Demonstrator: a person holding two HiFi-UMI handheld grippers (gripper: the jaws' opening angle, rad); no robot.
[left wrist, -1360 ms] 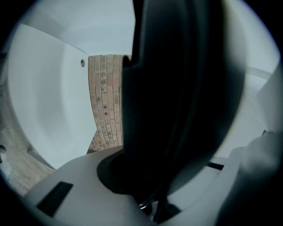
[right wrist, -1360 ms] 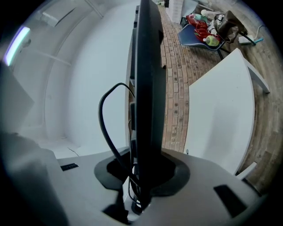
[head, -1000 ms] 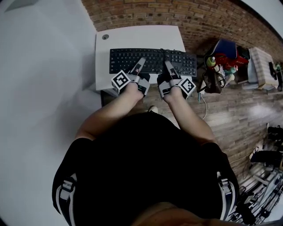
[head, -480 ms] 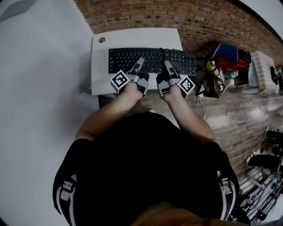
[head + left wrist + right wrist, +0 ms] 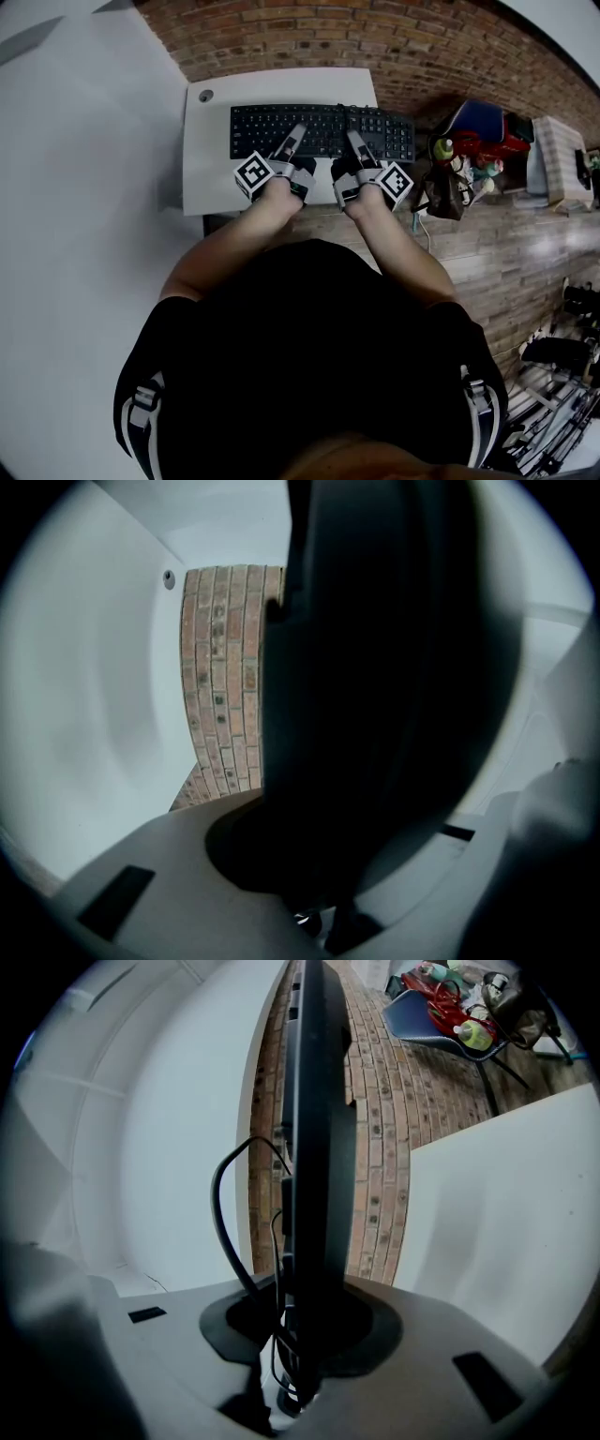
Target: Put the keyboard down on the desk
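In the head view a black keyboard (image 5: 322, 131) lies flat over the white desk (image 5: 211, 159), its right end past the desk's right edge. My left gripper (image 5: 292, 142) is shut on the keyboard's near edge left of its middle. My right gripper (image 5: 358, 142) is shut on the same edge right of the middle. The left gripper view shows the keyboard (image 5: 375, 686) as a dark edge-on mass between the jaws of the left gripper (image 5: 319, 902). In the right gripper view the keyboard (image 5: 309, 1147) and its black cable (image 5: 223, 1227) run into the right gripper (image 5: 295, 1363). Whether it touches the desk I cannot tell.
A brick wall (image 5: 375, 37) stands behind the desk and a white wall (image 5: 75, 187) to its left. A cable hole (image 5: 205, 95) sits in the desk's far left corner. Right of the desk a chair with bags and bottles (image 5: 478, 131) stands on the wooden floor (image 5: 506, 234).
The keyboard and both grippers have moved slightly farther over the desk toward the brick wall. Both grips look unchanged.
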